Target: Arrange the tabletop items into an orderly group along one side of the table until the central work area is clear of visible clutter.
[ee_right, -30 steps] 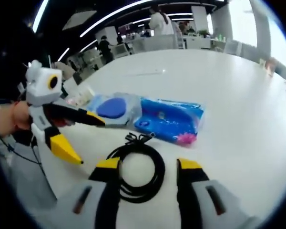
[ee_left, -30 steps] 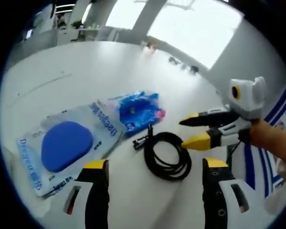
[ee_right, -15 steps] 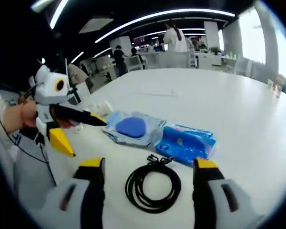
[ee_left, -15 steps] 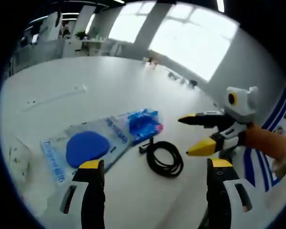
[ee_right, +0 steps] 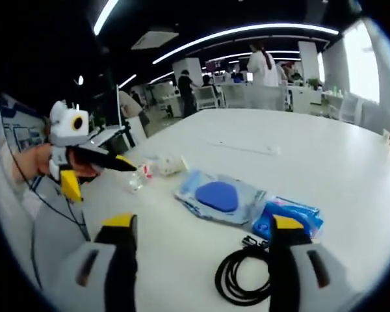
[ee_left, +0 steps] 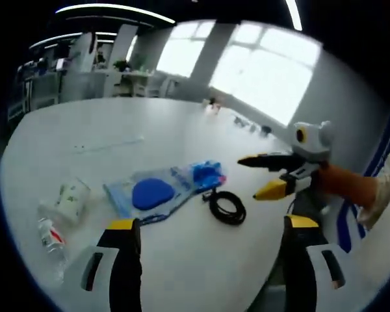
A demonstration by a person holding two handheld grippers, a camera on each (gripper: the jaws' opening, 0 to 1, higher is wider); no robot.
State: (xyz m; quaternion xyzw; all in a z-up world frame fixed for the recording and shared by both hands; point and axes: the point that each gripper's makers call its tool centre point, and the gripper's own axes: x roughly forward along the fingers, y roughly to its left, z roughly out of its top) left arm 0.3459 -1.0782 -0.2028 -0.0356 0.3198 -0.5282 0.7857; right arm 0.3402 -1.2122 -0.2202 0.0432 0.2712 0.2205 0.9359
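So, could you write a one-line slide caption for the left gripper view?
Open left tongs hover above a white table with a coiled black cable, blue packets and a bottle.

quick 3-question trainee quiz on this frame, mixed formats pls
1. True or false: the left tool is shut on the black cable coil.
2. The clear pouch with the blue oval lies next to which item? A) the blue packet B) a red mug C) a laptop
3. What lies at the table edge beside the small plastic bottle?

Key: 1 false, both tools, including the right tool, are open and hold nothing. 2 A. 3 a crumpled white wrapper.
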